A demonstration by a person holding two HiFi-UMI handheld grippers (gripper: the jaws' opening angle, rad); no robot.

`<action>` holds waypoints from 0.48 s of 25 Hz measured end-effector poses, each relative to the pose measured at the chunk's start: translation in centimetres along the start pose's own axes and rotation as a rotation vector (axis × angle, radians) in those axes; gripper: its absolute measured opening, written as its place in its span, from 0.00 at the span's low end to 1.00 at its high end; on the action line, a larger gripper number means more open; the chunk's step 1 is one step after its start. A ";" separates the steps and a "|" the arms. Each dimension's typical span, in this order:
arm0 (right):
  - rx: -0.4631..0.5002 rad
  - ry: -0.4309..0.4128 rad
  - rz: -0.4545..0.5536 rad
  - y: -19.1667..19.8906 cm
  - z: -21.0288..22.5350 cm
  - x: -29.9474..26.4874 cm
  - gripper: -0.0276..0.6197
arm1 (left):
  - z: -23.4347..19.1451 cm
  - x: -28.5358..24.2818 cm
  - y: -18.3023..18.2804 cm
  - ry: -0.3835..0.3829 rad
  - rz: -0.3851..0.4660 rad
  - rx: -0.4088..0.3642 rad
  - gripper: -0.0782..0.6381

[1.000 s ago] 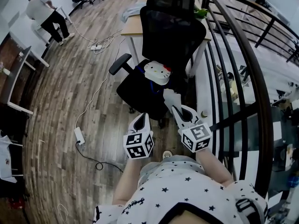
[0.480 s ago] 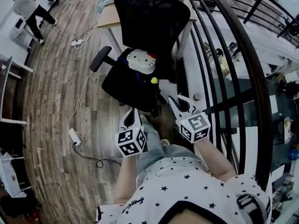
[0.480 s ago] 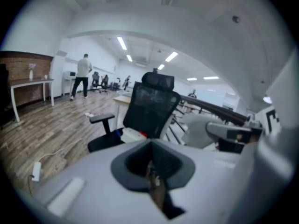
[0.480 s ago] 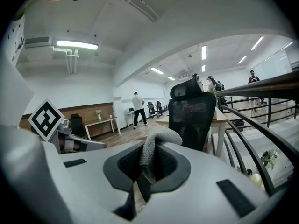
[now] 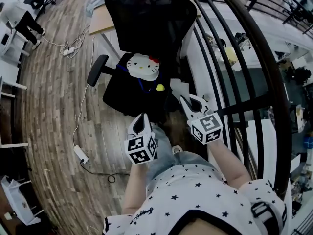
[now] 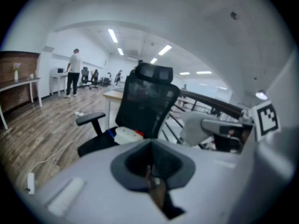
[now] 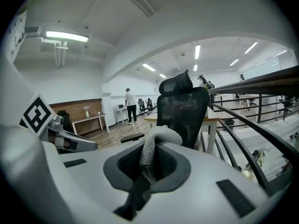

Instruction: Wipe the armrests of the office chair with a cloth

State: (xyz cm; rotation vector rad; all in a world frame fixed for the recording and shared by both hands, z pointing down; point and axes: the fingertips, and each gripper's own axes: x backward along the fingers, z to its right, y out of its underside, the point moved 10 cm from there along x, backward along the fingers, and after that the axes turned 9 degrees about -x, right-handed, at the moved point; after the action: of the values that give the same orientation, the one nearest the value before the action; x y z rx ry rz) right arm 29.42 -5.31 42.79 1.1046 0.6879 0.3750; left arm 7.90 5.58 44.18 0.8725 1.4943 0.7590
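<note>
Office chair (image 5: 146, 18), head view. It stands in front of you with a worktop (image 5: 100, 21) behind its backrest and a railing (image 5: 254, 58) just to its right. A cat-face cushion (image 5: 142, 65) lies on the seat. The left armrest (image 5: 98, 62) juts out free of everything; the right armrest cannot be made out past your right tool (image 5: 187, 102). You hold that tool forward with the cloth (image 5: 177, 88) at its tip, near the chair's right side, probably so that fabric rather than plastic meets the armrest first. Your left tool (image 5: 142, 120) sits lower and closer to your body, apart from the chair and clear of the wiping path.

Left gripper view. The jaws are pressed together with nothing between them. The left armrest (image 6: 91, 119) lies ahead, well apart, so this tool looks idle for now.

Right gripper view. The jaws are clenched on the cloth (image 7: 156, 146), which bunches into a folded hump above them, leaving a soft pad to wipe with. The chair is straight ahead, and no contact with it shows. Wiping appears not yet begun; you are judged to be on the approach.
</note>
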 end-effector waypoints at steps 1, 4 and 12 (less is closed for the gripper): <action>0.002 0.011 -0.004 0.0 0.3 -0.6 0.08 | -0.3 -0.5 -0.1 0.009 -0.004 0.000 0.11; 0.003 0.045 -0.023 0.2 1.6 -2.4 0.08 | -1.2 -2.3 -0.2 0.032 -0.022 0.002 0.11; -0.013 0.139 -0.078 1.5 6.0 -6.8 0.08 | -2.9 -7.2 -0.3 0.077 -0.075 -0.022 0.11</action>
State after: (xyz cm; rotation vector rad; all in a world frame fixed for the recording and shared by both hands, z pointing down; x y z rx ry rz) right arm 28.54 -12.79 47.97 1.0426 0.8476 0.3913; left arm 5.19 -0.70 47.89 0.7736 1.5751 0.7599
